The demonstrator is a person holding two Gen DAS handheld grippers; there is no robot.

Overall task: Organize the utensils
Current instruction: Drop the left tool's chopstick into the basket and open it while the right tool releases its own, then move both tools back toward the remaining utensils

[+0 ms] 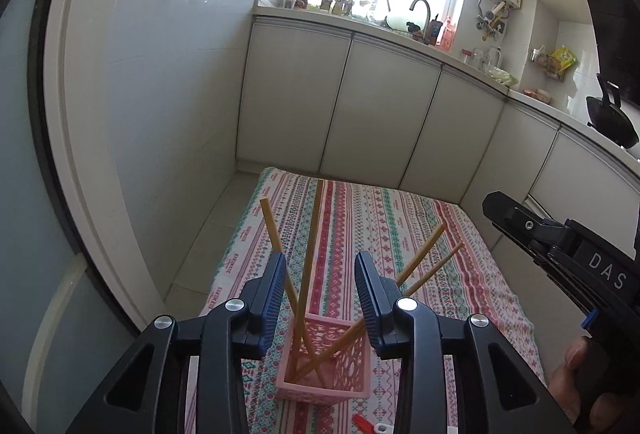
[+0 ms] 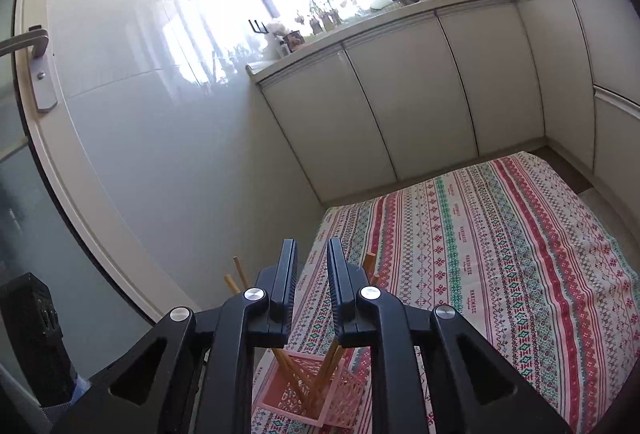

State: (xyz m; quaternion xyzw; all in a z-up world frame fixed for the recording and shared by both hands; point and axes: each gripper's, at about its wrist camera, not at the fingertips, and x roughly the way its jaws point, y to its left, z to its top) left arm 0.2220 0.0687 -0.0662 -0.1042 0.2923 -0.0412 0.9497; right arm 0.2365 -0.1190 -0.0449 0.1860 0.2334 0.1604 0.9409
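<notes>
A pink lattice basket (image 1: 336, 366) stands on the patterned tablecloth (image 1: 360, 226), with several wooden chopsticks (image 1: 312, 258) leaning out of it in different directions. My left gripper (image 1: 320, 274) is open and empty, held above the basket. The basket (image 2: 316, 394) and chopsticks (image 2: 332, 358) also show low in the right wrist view. My right gripper (image 2: 312, 258) is above them, jaws a narrow gap apart with nothing between them. The right gripper's body also shows at the right edge of the left wrist view (image 1: 560, 246).
A small red and white object (image 1: 370, 424) lies on the cloth in front of the basket. White kitchen cabinets (image 1: 380, 106) stand behind the table, a glossy wall (image 1: 168, 94) to the left. A door with a handle (image 2: 36, 46) is at far left.
</notes>
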